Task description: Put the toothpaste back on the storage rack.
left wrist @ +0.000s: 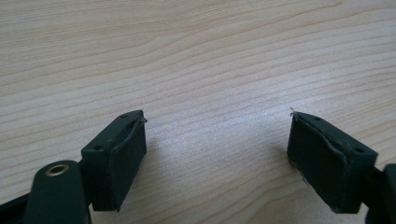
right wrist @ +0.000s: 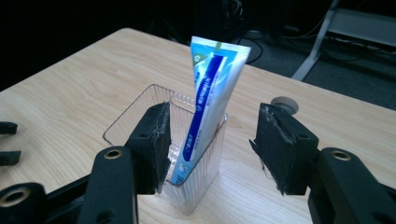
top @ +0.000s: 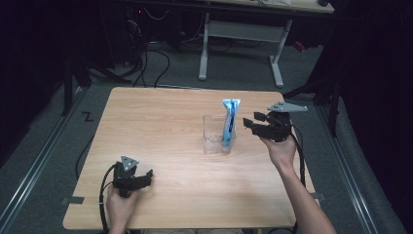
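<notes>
A blue and white toothpaste tube [top: 230,121] stands upright, leaning a little, inside a clear plastic box [top: 213,135] near the middle of the wooden table [top: 160,122]. In the right gripper view the tube [right wrist: 210,107] rises out of the ribbed clear box [right wrist: 196,177] just beyond my jaws. My right gripper [top: 249,123] hovers to the right of the tube, open, with nothing pressed between its pads [right wrist: 279,154]. My left gripper [top: 148,176] rests at the table's front left, open over bare wood [left wrist: 215,135].
A white-legged desk [top: 243,44] stands beyond the table's far edge, with cables on the grey floor. A small round fitting [right wrist: 285,103] sits on the table behind the right jaw. The other gripper's jaw tips [right wrist: 7,142] show at the left edge.
</notes>
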`<action>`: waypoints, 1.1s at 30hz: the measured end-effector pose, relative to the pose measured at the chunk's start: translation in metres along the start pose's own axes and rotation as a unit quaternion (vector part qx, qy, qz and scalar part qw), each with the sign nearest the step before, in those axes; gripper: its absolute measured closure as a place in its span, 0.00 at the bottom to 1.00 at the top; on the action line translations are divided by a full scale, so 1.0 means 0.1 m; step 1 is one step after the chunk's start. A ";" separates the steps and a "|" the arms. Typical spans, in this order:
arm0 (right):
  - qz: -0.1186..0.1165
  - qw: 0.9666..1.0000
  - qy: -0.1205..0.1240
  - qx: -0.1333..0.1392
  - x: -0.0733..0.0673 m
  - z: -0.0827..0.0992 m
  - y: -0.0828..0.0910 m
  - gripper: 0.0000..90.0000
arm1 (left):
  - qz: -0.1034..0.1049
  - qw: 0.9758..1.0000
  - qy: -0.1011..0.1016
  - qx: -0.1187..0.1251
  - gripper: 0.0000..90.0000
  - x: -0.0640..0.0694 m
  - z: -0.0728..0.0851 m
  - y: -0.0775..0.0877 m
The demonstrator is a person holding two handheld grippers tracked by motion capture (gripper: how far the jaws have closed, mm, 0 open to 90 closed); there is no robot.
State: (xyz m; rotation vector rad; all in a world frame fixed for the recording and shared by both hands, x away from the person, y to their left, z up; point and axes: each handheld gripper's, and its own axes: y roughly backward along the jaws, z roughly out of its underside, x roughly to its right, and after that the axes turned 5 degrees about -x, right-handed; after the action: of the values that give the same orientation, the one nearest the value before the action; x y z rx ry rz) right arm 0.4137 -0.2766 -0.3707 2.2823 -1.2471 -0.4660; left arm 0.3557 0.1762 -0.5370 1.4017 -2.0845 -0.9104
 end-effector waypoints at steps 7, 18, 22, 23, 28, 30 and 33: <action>0.011 1.000 -0.015 -0.003 0.09 0.10 0.11 0.51 | 0.000 1.000 0.000 0.000 0.22 0.00 0.00 0.00; 0.020 0.999 -0.028 0.004 0.18 0.21 0.21 0.51 | 0.000 1.000 0.000 0.000 0.22 0.00 0.00 0.00; 0.025 0.999 -0.031 0.009 0.21 0.25 0.26 0.51 | 0.000 1.000 0.000 0.000 0.22 0.00 0.00 0.00; 0.026 0.999 -0.033 0.010 0.22 0.26 0.27 0.51 | 0.000 1.000 0.000 0.000 0.22 0.00 0.00 0.00; 0.030 0.999 -0.037 0.013 0.25 0.31 0.34 0.51 | 0.000 1.000 0.000 0.000 0.22 0.00 0.00 0.00; 0.032 0.999 -0.039 0.015 0.27 0.34 0.36 0.51 | 0.000 1.000 0.000 0.000 0.22 0.00 0.00 0.00; 0.034 0.998 -0.045 0.017 0.29 0.38 0.39 0.51 | 0.000 1.000 0.000 0.000 0.22 0.00 0.00 0.00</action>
State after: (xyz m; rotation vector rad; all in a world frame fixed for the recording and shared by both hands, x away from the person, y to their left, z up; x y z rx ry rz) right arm 0.3827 -0.3291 -0.3810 2.2620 -1.3810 -0.5319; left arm 0.3557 0.1762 -0.5370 1.4018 -2.0846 -0.9118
